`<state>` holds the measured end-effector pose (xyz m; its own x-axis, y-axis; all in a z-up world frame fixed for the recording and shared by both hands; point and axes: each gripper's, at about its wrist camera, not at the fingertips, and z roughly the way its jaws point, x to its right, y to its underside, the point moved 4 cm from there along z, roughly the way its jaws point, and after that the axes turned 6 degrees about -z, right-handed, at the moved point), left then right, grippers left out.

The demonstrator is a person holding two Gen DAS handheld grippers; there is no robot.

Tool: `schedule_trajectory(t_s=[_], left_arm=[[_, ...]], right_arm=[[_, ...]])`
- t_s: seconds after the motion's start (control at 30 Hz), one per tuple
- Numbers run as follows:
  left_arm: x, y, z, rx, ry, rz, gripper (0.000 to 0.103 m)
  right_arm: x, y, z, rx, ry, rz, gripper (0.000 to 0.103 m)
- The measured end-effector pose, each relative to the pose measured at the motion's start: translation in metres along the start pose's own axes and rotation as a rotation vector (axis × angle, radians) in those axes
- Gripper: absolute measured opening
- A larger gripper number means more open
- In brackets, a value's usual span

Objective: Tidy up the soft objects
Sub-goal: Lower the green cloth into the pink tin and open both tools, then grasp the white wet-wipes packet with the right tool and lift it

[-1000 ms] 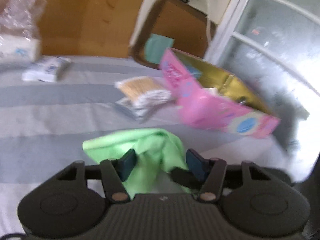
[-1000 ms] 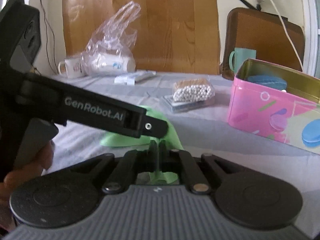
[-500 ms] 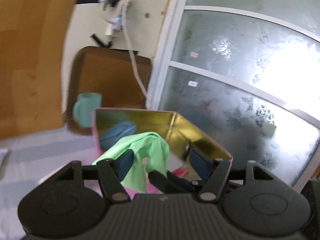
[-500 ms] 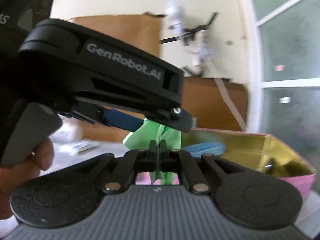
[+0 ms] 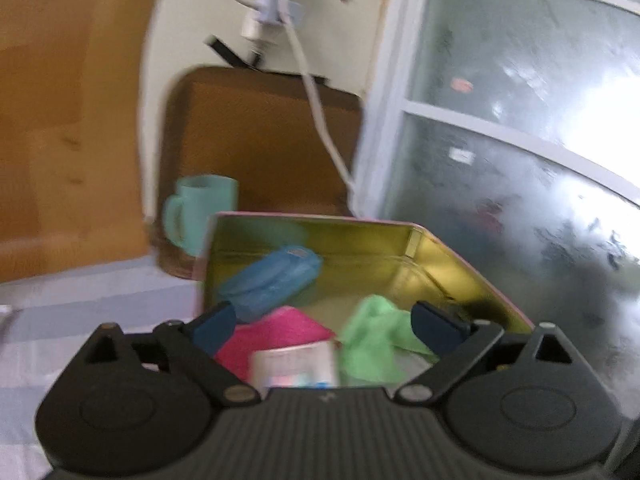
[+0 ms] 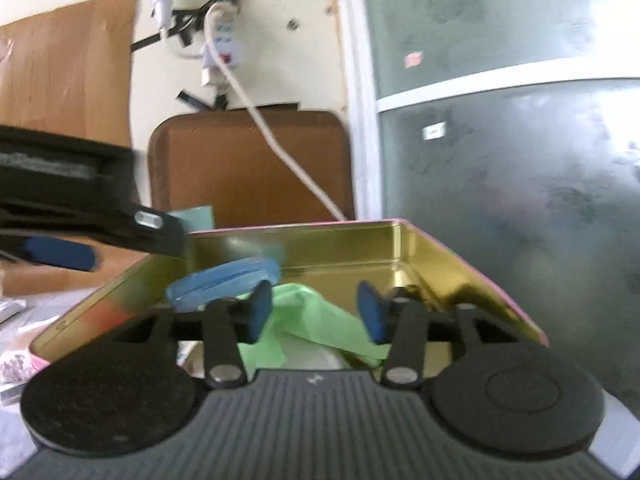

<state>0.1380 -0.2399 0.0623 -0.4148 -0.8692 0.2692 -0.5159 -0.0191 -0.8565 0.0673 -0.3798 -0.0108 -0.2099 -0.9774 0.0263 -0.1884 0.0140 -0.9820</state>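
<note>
The green cloth [image 5: 374, 338] is seen lying crumpled inside the tin [image 5: 452, 264], toward its right side, soft and creased, held by neither tool. The tin is rectangular w/ a shiny gold interior and a thin pink rim.

The left gripper [image 5: 326, 324] is held just above the tin's near edge, fingers spread wide apart, nothing clamped; the blue pads [image 5: 434, 326] are rubbery-looking. In the right wrist view the right gripper [image 6: 316, 312] is likewise held over the tin w/ fingers apart, the cloth [image 6: 316, 320] seen between and below them; contact w/ the pads can't be told.

Also in the tin: a blue pouch [image 5: 272, 280], oblong and padded, propped against the back-left wall; a pink fabric item [image 5: 276, 338], flat, at the front; a small whitish packet [image 5: 296, 366], blurred, just beside the pink item.

A mint mug [image 5: 200, 212], smooth and cylindrical, is seen behind the tin, next to a brown rounded-corner board [image 5: 256, 136]. A white cable [image 5: 316, 108] hangs across the board.
</note>
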Motion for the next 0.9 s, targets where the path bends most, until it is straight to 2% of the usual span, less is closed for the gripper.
schedule_trajectory(t_s=[0.13, 0.2, 0.3, 0.37, 0.43, 0.57, 0.6, 0.73, 0.77, 0.9], left_arm=[[-0.042, 0.008, -0.031, 0.041, -0.034, -0.065, 0.1], [-0.075, 0.017, -0.051, 0.063, -0.082, -0.099, 0.1], [-0.135, 0.038, -0.079, 0.065, -0.213, -0.155, 0.102], [-0.182, 0.053, -0.096, 0.05, -0.337, -0.201, 0.102], [-0.22, 0.064, -0.112, 0.048, -0.453, -0.235, 0.102], [-0.28, 0.075, -0.147, 0.088, -0.615, -0.261, 0.102], [-0.288, 0.075, -0.152, 0.098, -0.633, -0.273, 0.102], [-0.311, 0.078, -0.171, 0.172, -0.572, -0.421, 0.102], [-0.31, 0.078, -0.172, 0.185, -0.57, -0.424, 0.102], [-0.306, 0.076, -0.176, 0.224, -0.555, -0.41, 0.103]], right_arm=[[-0.003, 0.007, -0.018, 0.026, -0.021, 0.053, 0.053], [-0.016, 0.007, -0.033, 0.052, -0.054, 0.058, 0.053], [-0.042, 0.006, -0.05, 0.079, -0.142, 0.012, 0.053], [-0.064, 0.005, -0.057, 0.08, -0.213, -0.036, 0.053], [-0.09, 0.001, -0.063, 0.072, -0.291, -0.076, 0.053], [-0.145, 0.0, -0.067, 0.028, -0.463, -0.147, 0.054], [-0.16, 0.0, -0.066, 0.009, -0.504, -0.167, 0.054], [-0.209, -0.005, -0.057, -0.065, -0.602, -0.201, 0.064], [-0.221, -0.007, -0.052, -0.081, -0.623, -0.198, 0.068], [-0.272, -0.009, -0.03, -0.155, -0.65, -0.209, 0.073]])
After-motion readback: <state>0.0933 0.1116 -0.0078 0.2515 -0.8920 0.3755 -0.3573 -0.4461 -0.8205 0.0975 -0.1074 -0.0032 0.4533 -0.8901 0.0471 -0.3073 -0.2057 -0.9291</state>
